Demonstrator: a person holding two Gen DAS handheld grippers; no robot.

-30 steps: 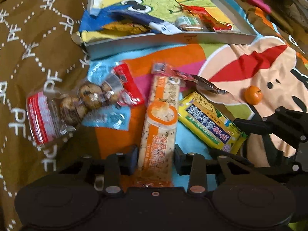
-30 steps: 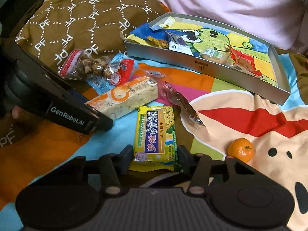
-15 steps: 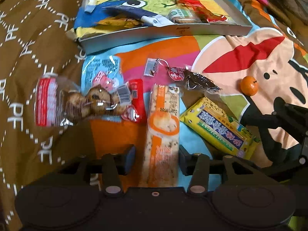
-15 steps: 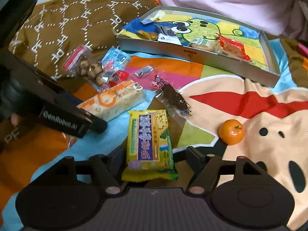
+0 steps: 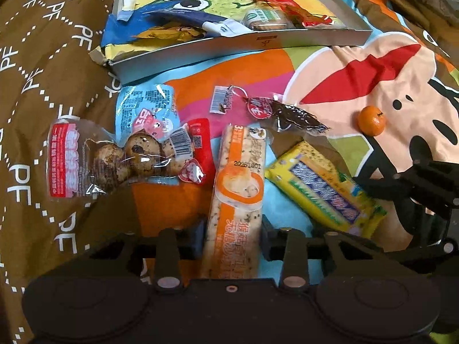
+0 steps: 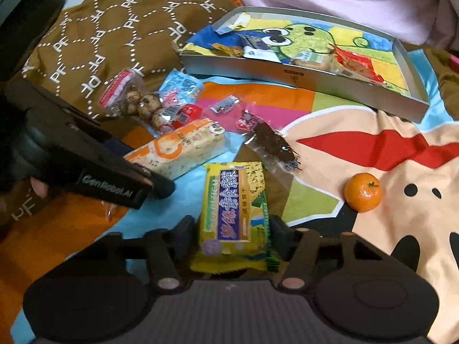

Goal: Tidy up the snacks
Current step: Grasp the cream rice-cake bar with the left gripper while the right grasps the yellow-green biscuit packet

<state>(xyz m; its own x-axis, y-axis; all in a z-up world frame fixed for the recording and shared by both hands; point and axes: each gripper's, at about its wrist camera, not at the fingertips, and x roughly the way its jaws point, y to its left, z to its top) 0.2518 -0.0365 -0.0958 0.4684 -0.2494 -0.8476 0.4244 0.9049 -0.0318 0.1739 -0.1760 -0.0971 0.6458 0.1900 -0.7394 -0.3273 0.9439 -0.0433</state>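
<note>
A: Both tools have just been closing. The left tool (image 5: 232,238) is clamped on the near end of the long orange-and-white snack bar (image 5: 239,183), and the right tool (image 6: 232,238) is clamped on the near end of the yellow cracker packet (image 6: 235,215). Both packets lie on the bedspread (image 6: 358,143), side by side, in front of the grey tray (image 5: 258,43).

B: So what worries you?

A: The grip sits far back on each. Most of the orange bar sticks out past the pads, so I'd expect it to droop or swing when lifted, and it could slip out of the smooth wrapper.

B: And the yellow one?

A: The pads seem to pinch the crimped edges, not the biscuits. The film may crumple and let go, or too hard a squeeze may break what is inside.

B: Anything in the way?

A: The two tools stand close together, so lifting both at once risks a knock. The quail egg pack (image 5: 114,160) touches the red packet (image 5: 200,146) just beside the bar, and the dark dried-meat packet (image 5: 295,117) lies close to its far end; a sagging bar could drag them. The tangerine (image 6: 363,192) would roll if nudged.

B: The tray?

A: It already holds several packets, and its near wall could catch a low-hanging end.
</note>
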